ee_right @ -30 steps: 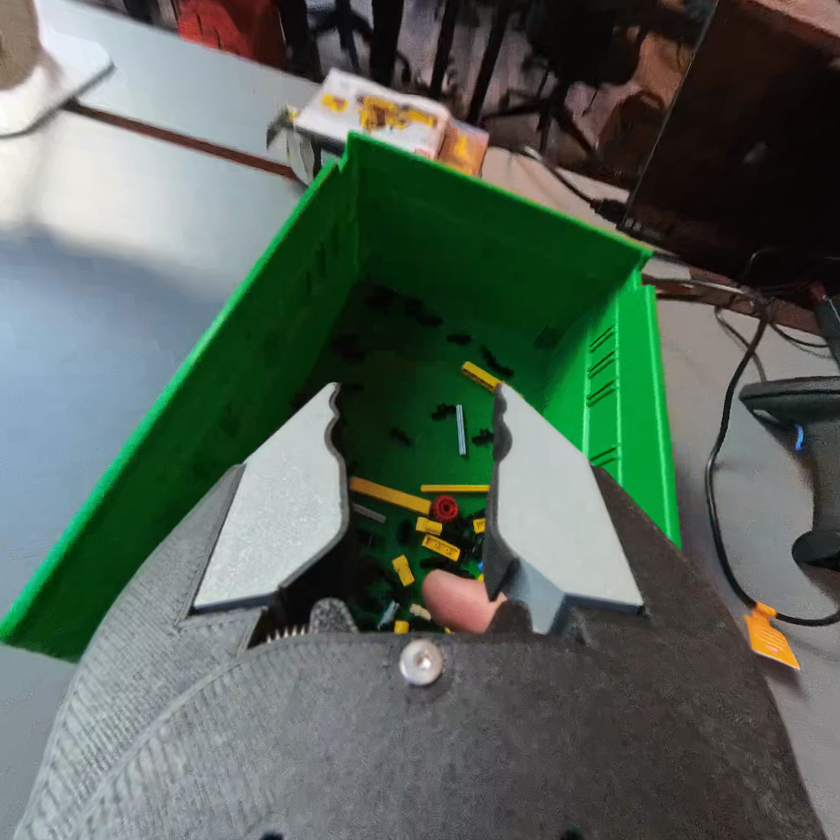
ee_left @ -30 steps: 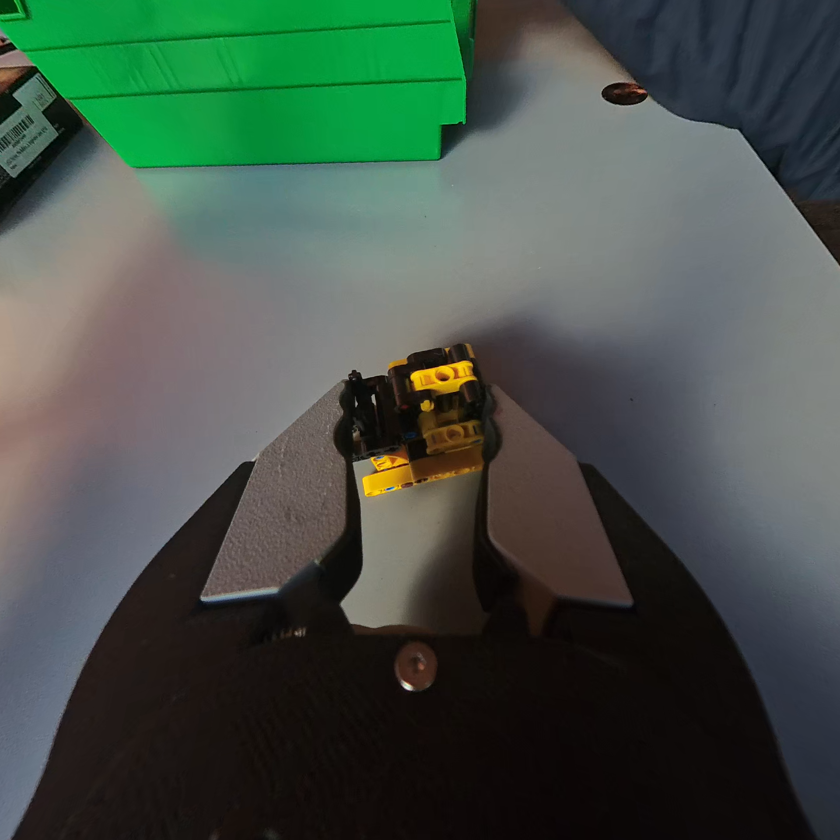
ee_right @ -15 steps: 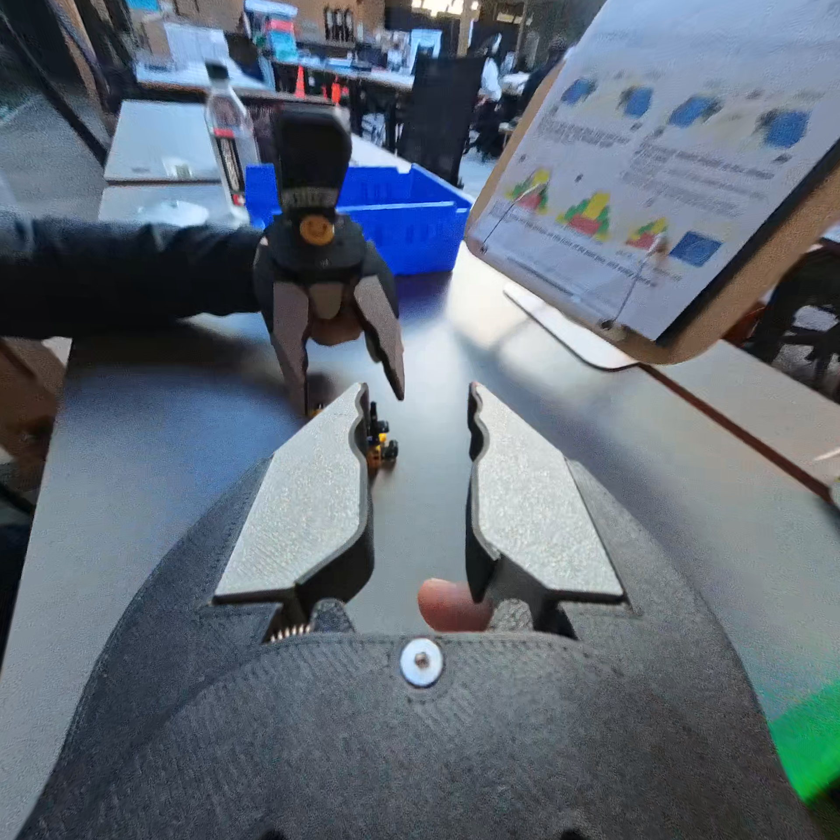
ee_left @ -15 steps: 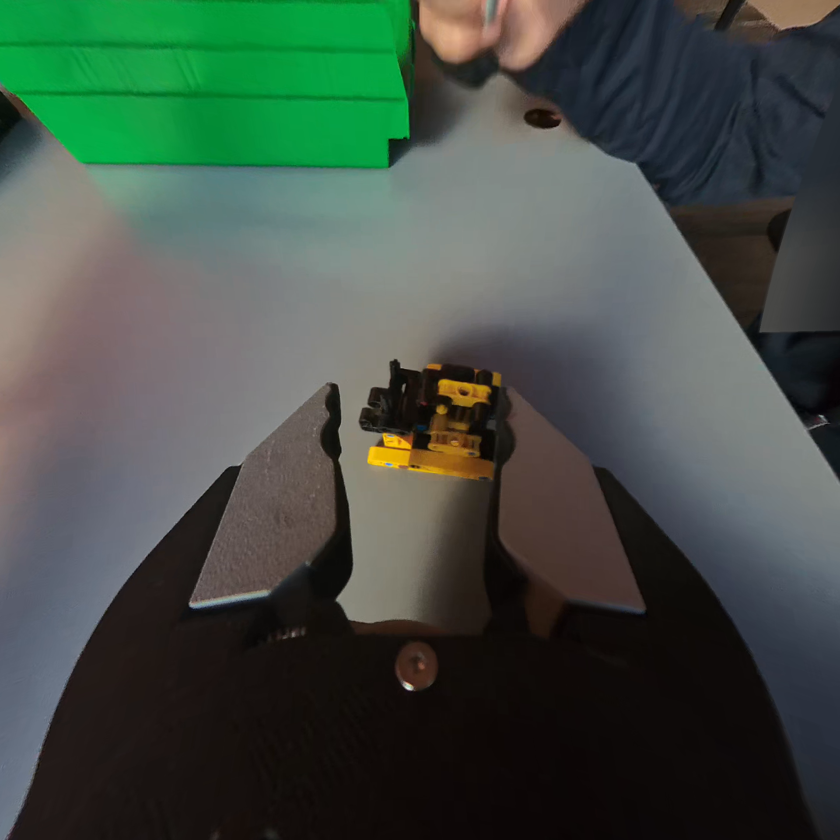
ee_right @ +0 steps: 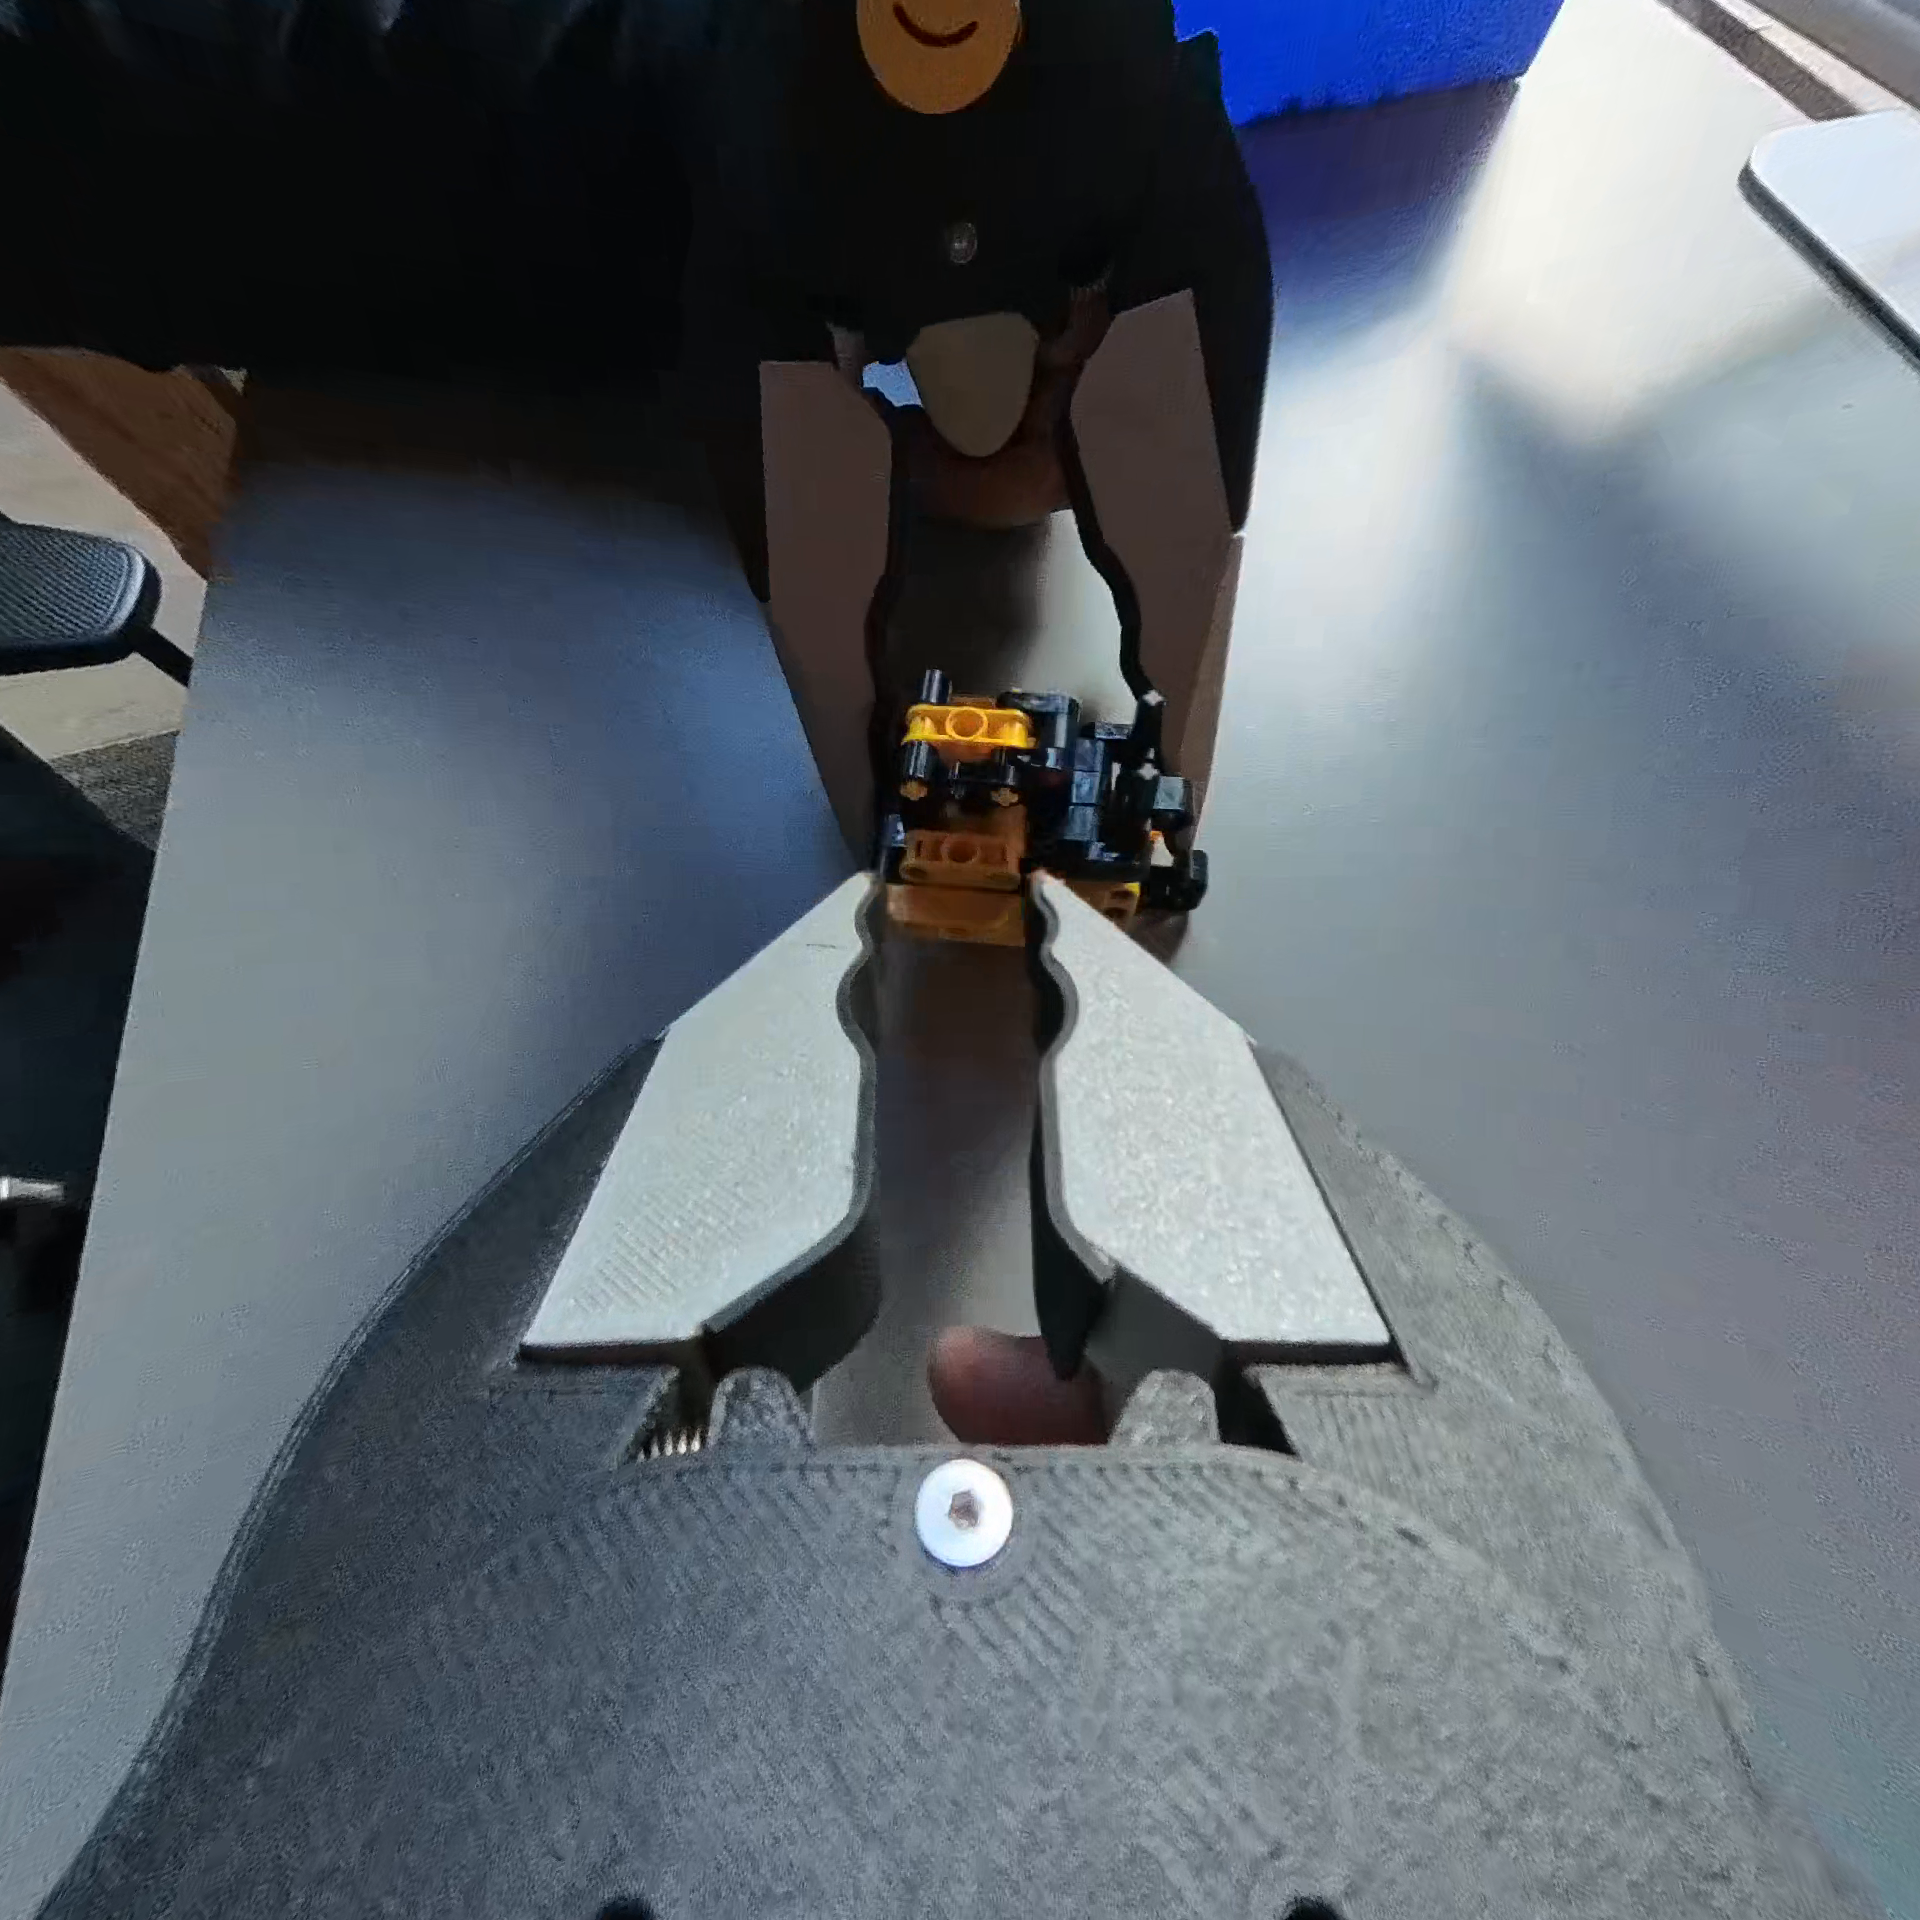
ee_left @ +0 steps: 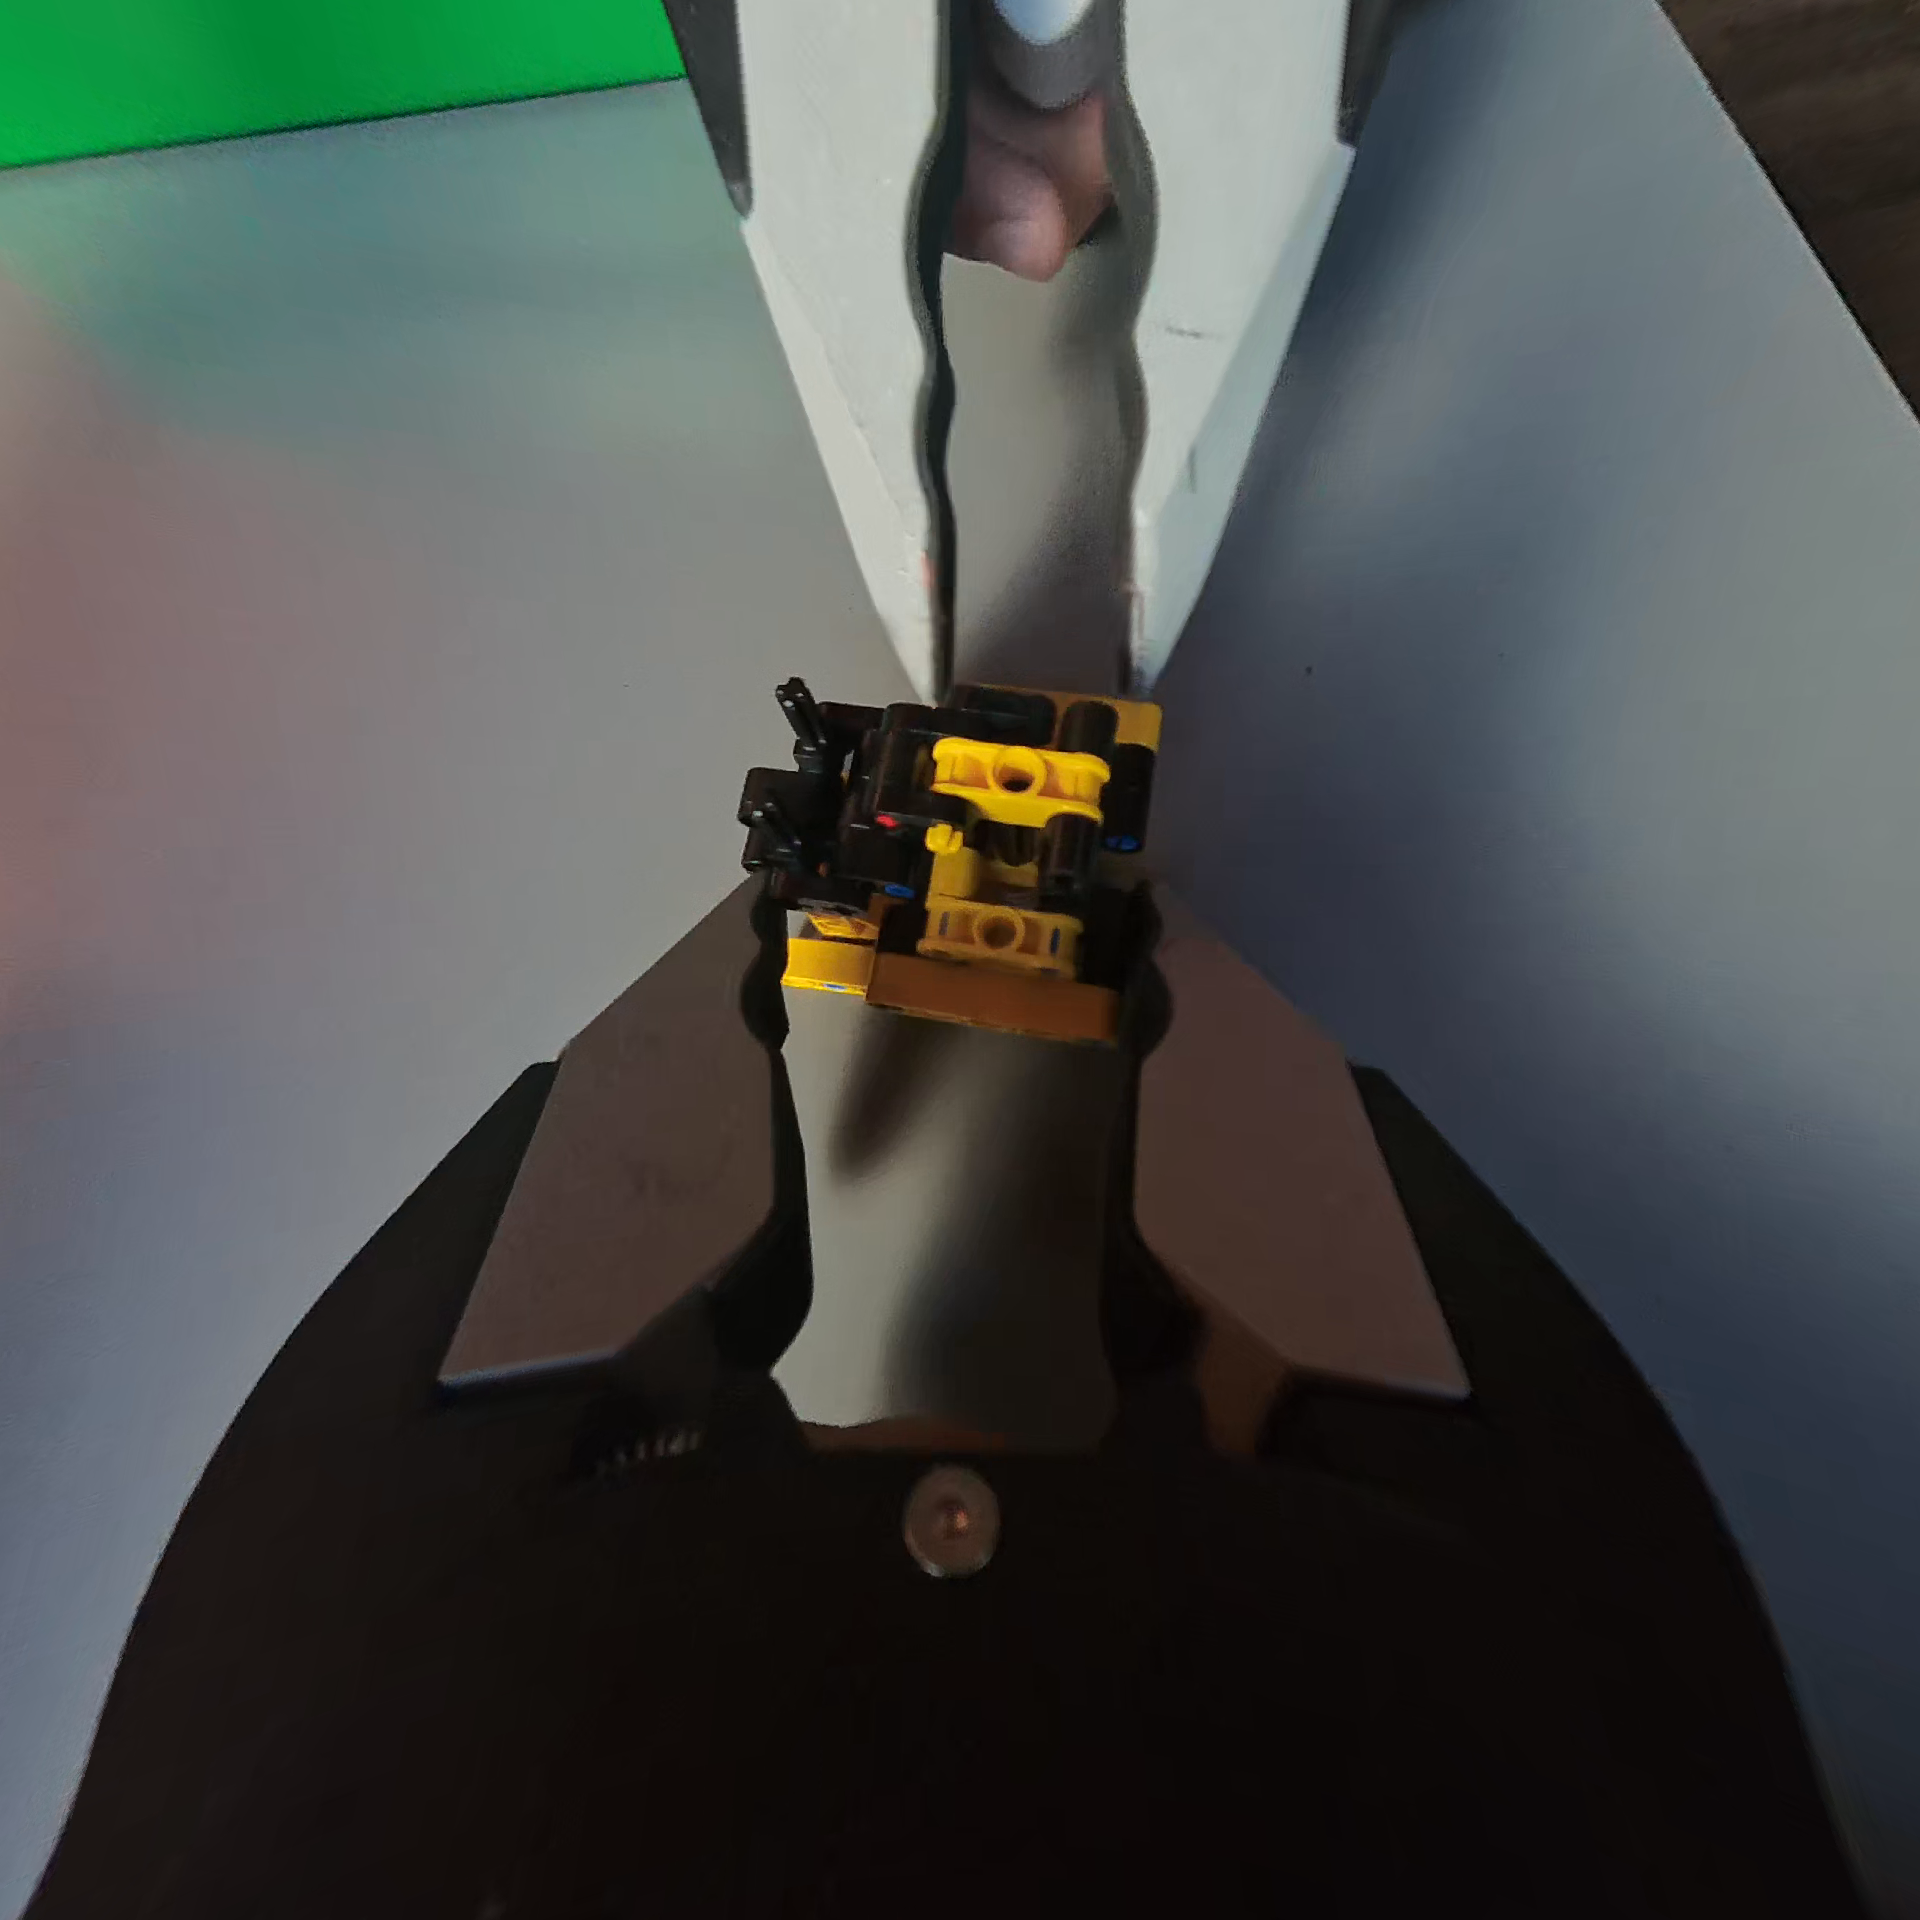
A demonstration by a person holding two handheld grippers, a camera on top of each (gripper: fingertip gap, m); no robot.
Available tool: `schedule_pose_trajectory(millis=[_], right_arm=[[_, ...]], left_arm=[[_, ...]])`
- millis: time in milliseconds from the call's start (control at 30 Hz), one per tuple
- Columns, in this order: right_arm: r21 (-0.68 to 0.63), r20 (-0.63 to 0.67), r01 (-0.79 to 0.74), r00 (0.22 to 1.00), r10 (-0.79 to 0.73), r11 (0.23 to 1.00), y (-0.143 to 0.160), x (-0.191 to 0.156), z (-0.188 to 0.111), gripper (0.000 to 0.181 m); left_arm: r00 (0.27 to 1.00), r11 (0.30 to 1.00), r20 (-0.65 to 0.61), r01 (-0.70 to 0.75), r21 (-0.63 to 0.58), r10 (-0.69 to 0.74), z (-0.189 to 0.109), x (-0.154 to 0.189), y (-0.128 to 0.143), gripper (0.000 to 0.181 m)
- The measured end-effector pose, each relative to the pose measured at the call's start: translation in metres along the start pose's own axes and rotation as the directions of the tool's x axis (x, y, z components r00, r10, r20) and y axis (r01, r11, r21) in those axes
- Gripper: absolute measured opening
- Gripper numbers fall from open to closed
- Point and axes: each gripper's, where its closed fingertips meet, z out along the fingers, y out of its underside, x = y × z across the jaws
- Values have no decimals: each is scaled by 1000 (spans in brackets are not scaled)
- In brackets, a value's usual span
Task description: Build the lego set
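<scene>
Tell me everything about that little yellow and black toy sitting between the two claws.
The toy is a small, half-built plastic model: yellow beams with round holes, black connectors, tiny blue and red pins, on a yellow base. It sits upright on the grey table. The left gripper flanks its base; the right gripper meets its opposite end.

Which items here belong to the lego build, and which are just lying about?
In the job: yellow-and-black lego model, left gripper, right gripper, both at the model.
Lying about: green bin, blue bin, grey desk.
</scene>
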Motion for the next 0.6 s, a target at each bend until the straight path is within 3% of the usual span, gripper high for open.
schedule_pose_trajectory(millis=[233, 400, 600], right_arm=[[14, -74, 5, 997, -4, 1000, -2, 6, 6, 21], [47, -63, 12, 998, -9, 999, -3, 6, 8, 21], [74, -17, -12, 1000, 13, 997, -6, 3, 6, 20]], left_arm=[[997, 997, 27, 69, -16, -69, 2, -3, 1, 61], [992, 998, 110, 67, -9, -65, 2, -6, -2, 63], [993, 998, 97, 61, 19, -63, 0, -4, -5, 62]])
